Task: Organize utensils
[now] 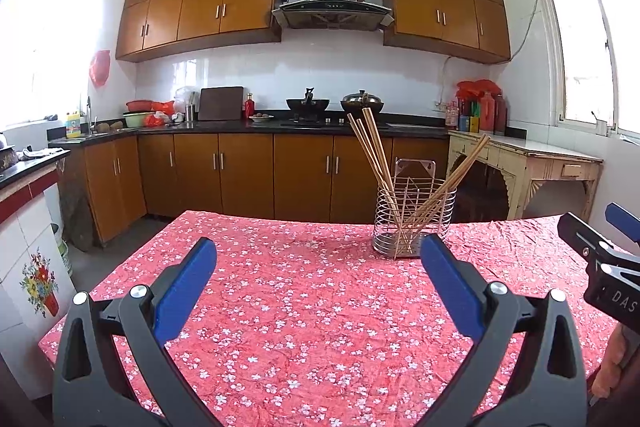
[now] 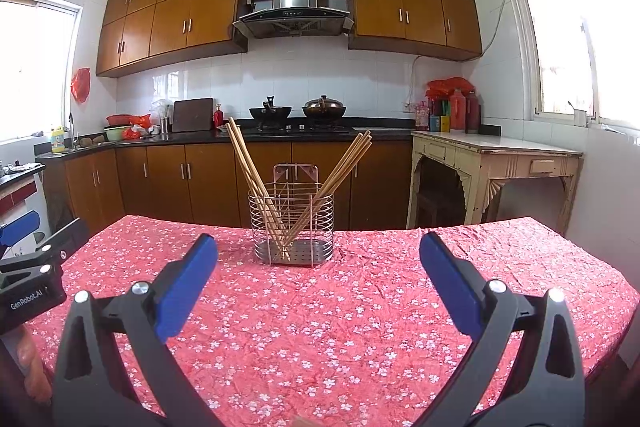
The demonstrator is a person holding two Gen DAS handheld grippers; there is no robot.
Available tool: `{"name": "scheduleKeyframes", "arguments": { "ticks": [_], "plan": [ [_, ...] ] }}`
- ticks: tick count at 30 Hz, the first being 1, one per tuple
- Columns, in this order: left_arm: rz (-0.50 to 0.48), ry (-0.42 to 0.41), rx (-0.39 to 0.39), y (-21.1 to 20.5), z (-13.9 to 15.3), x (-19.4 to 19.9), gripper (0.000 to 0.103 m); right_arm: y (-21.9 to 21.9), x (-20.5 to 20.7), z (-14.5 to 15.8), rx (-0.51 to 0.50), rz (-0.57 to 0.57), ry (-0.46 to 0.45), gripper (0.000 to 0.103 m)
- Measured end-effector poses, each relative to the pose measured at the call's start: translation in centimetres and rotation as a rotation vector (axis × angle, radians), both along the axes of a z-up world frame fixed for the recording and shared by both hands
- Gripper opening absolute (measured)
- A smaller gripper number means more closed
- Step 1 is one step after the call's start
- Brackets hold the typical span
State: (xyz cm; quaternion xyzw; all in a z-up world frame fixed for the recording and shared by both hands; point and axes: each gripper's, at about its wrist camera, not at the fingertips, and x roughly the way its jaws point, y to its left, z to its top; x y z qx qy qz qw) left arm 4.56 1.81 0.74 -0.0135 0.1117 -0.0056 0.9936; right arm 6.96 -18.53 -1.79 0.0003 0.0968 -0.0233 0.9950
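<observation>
A wire utensil holder (image 1: pixel 414 219) (image 2: pixel 292 223) stands on the far part of a table with a red flowered cloth (image 1: pixel 320 307) (image 2: pixel 320 327). Several wooden chopsticks (image 1: pixel 374 155) (image 2: pixel 248 167) lean in it, some to the left, some to the right (image 1: pixel 460 171) (image 2: pixel 344 167). My left gripper (image 1: pixel 318 247) is open and empty, above the cloth, short of the holder. My right gripper (image 2: pixel 318 245) is open and empty, facing the holder from a little way back. Each gripper shows at the edge of the other's view (image 1: pixel 600 259) (image 2: pixel 36 259).
Behind the table runs a kitchen counter (image 1: pixel 260 127) with a stove, woks and bottles, brown cabinets below and above. A cream side table (image 1: pixel 528 155) (image 2: pixel 496 151) stands at the right wall. A tiled counter (image 1: pixel 28 187) is at the left.
</observation>
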Motion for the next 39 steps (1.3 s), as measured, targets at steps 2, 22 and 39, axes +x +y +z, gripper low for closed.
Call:
{"name": "scheduleKeyframes", "arguments": {
  "ticks": [2,22,39],
  "plan": [
    [0.0,0.0,-0.001,0.01,-0.01,-0.03,0.101,-0.08,0.01,0.02,0.002,0.0,0.001,0.099],
    [-0.004,0.001,0.003,-0.14,0.12,0.06,0.101,-0.07,0.03,-0.05,0.005,-0.001,0.002,0.099],
    [-0.007,0.004,0.003,-0.16,0.09,0.12,0.101,-0.02,0.08,-0.13,0.007,0.002,0.004,0.099]
  ]
}}
